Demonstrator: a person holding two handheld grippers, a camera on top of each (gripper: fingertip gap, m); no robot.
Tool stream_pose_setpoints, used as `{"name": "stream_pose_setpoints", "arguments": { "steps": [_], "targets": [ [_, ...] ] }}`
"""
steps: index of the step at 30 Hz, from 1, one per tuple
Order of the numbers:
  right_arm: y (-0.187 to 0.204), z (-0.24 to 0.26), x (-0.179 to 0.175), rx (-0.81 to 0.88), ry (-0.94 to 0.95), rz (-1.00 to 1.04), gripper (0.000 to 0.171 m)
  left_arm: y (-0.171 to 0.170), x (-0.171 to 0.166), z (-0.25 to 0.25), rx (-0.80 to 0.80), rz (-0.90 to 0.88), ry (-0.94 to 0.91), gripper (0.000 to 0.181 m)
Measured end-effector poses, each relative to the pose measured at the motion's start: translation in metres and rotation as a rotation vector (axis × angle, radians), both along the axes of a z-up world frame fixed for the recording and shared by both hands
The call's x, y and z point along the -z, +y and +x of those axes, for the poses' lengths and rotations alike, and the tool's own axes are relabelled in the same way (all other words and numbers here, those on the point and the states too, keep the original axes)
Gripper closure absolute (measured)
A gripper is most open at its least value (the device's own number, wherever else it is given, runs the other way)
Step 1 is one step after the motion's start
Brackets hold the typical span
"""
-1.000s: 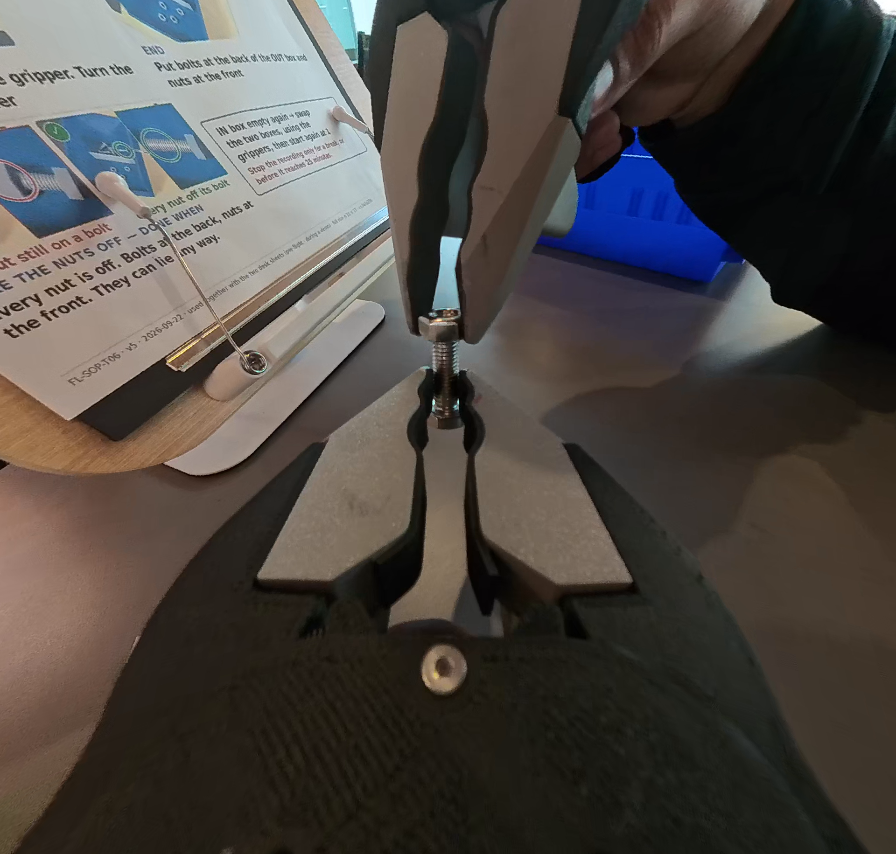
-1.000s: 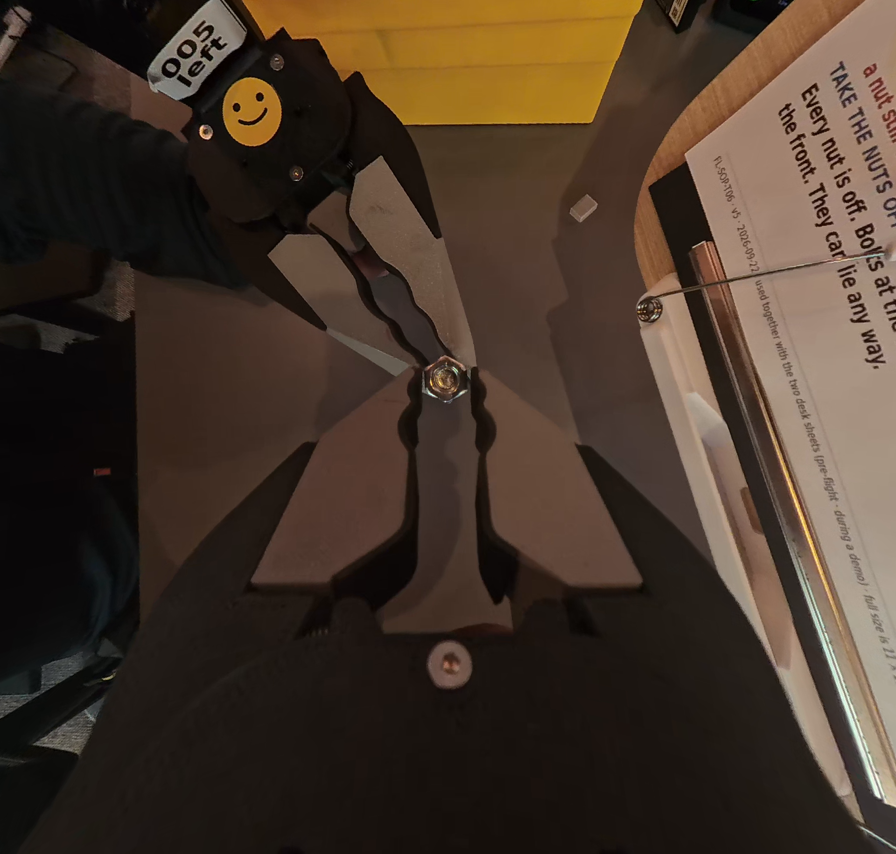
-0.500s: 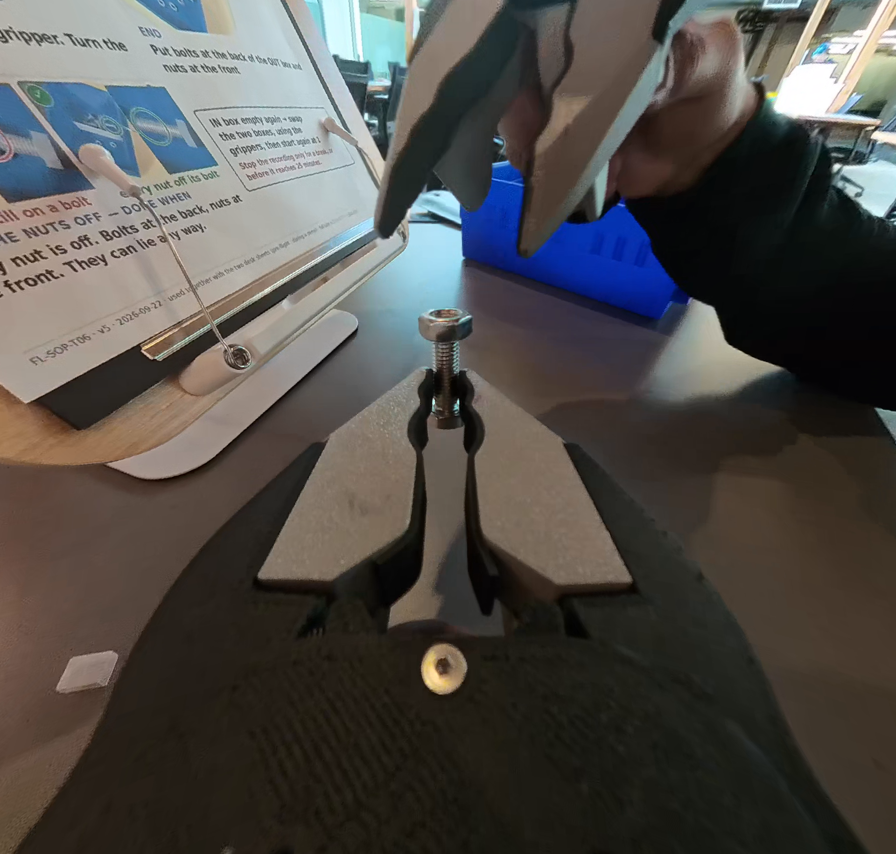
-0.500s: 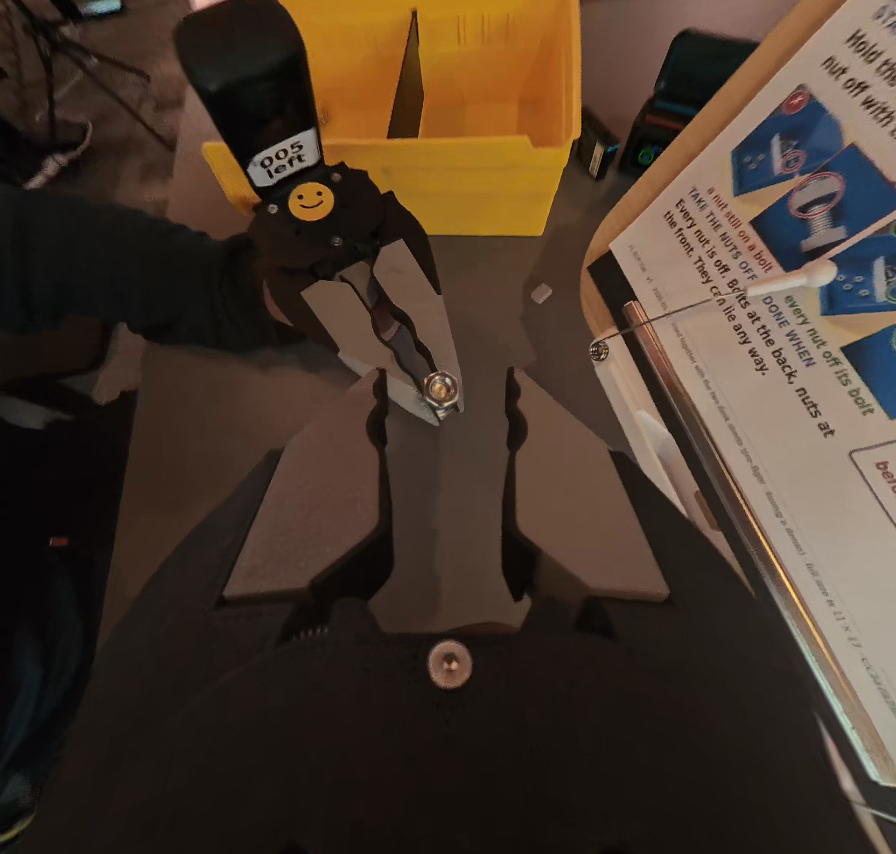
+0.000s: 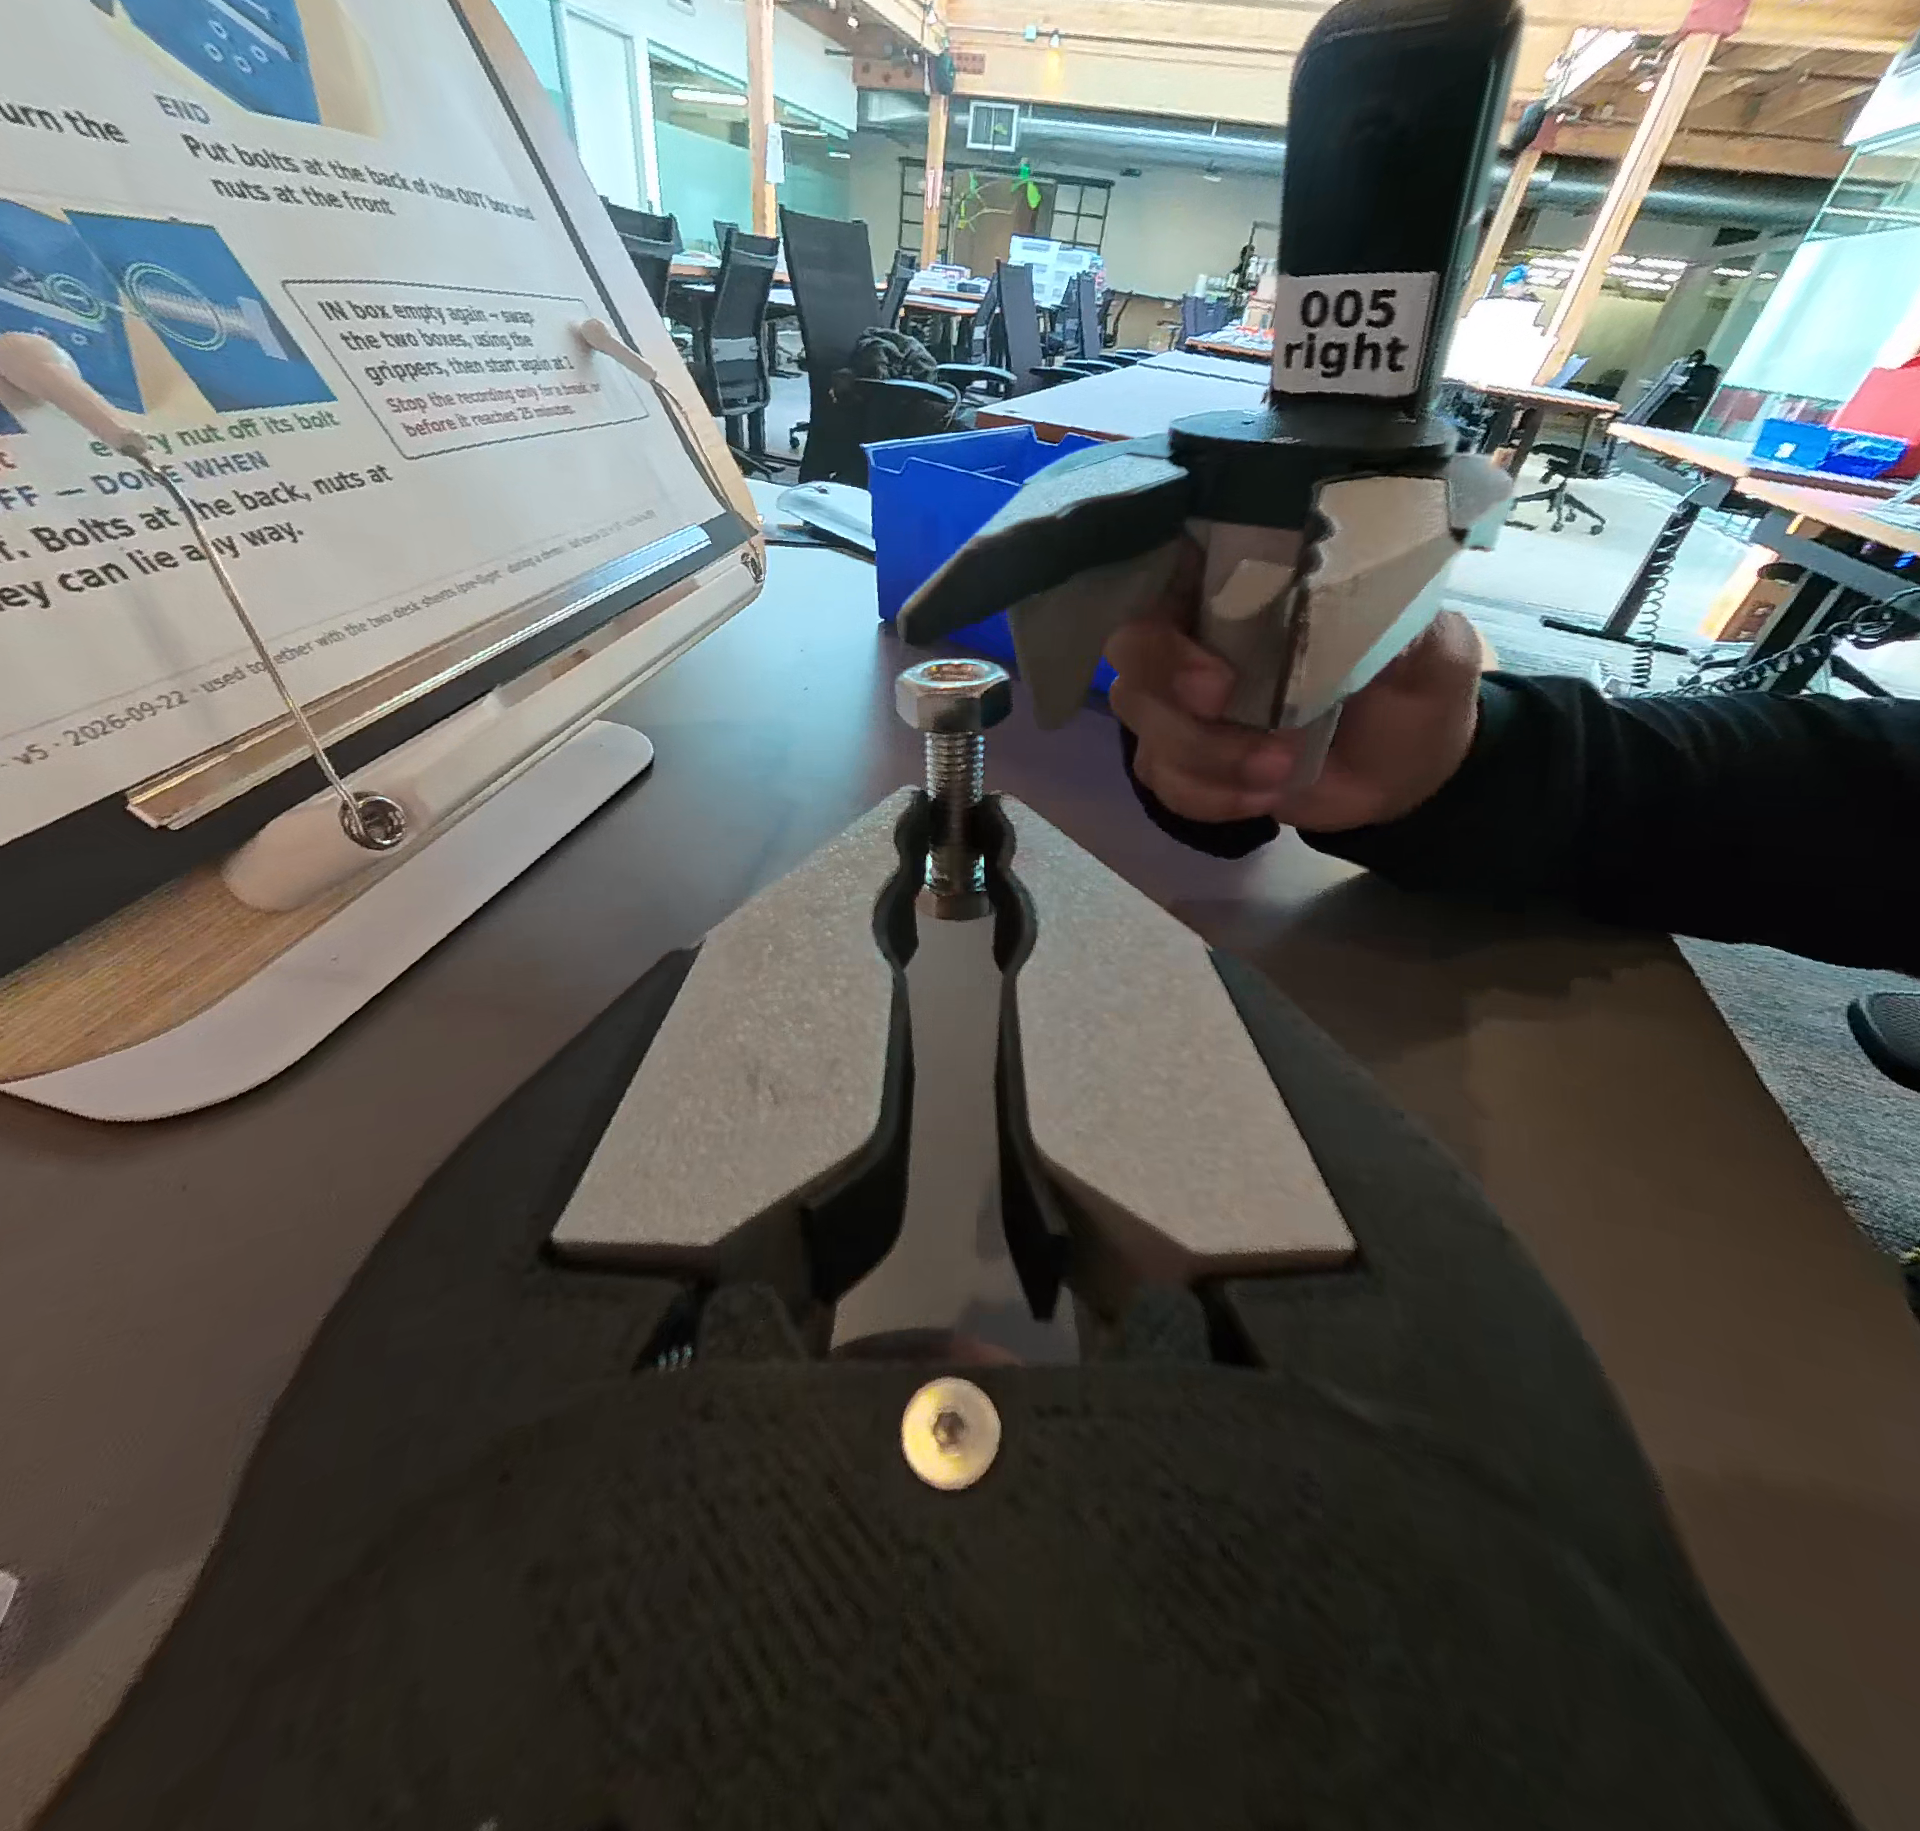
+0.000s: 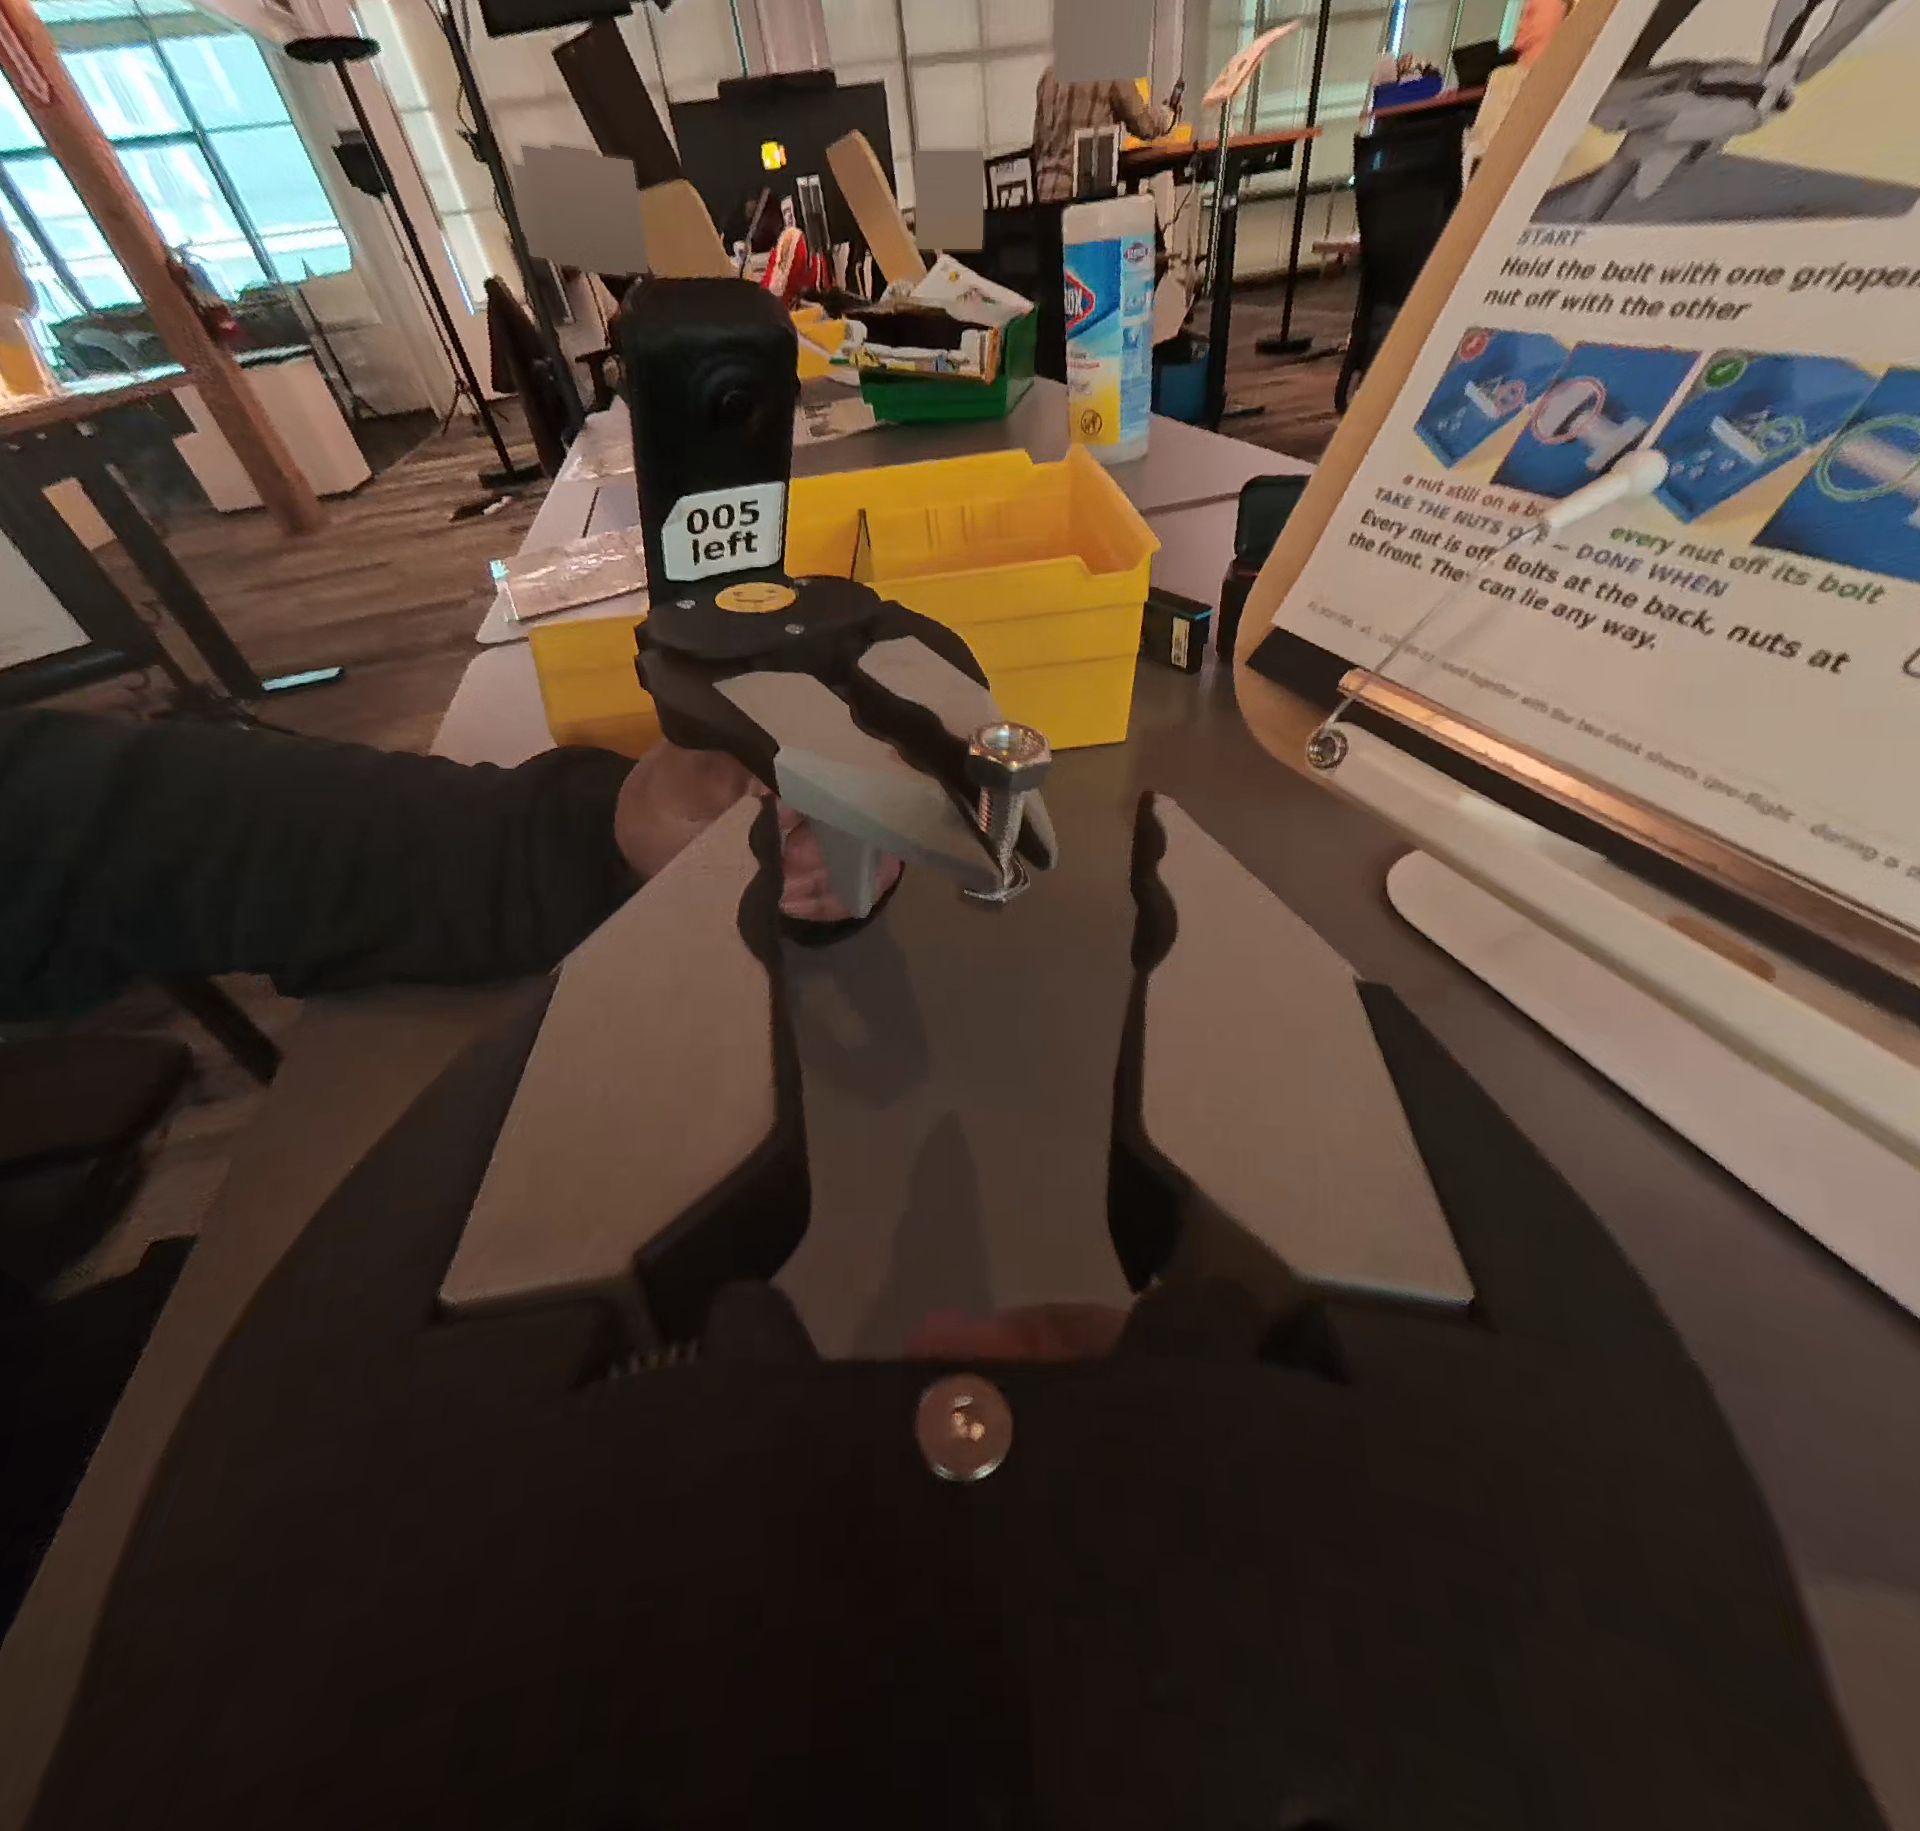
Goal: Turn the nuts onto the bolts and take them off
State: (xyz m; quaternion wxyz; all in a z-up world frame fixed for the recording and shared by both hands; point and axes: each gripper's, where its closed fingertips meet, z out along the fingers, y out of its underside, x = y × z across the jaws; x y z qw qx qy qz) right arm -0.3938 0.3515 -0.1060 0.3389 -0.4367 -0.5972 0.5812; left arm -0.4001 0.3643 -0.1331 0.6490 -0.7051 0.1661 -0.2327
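Note:
My left gripper (image 5: 956,846) is shut on a steel bolt (image 5: 954,763) and holds it upright above the dark table. A hex nut (image 5: 952,695) sits at the top end of the thread. My right gripper (image 5: 1164,659) is open and empty, held in a hand to the right of the nut and apart from it. In the right wrist view my right gripper (image 6: 961,825) has its jaws wide apart, with the left gripper (image 6: 1008,846), the bolt (image 6: 1000,815) and the nut (image 6: 1008,747) just beyond its fingertips.
A wooden document stand with an instruction sheet (image 5: 312,431) stands at the left, and shows at the right in the right wrist view (image 6: 1662,534). A blue bin (image 5: 935,524) is behind the bolt. A yellow divided bin (image 6: 987,576) is behind the left gripper. Only a small space, under 4 cm, lies between the two pairs of fingers.
My right gripper was shut on the nut from above. It has let go, opened, and drawn back to the right, tilting level. The left gripper still holds the bolt.

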Motion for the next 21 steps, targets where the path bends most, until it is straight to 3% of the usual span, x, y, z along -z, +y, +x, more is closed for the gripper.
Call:
{"name": "stream_pose_setpoints", "arguments": {
  "steps": [21],
  "targets": [
    [-0.022,-0.008,0.007,-0.013,0.001,0.073,0.105,-0.001,-0.003,0.004,0.010,0.013,-0.002,0.174]
  ]
}}
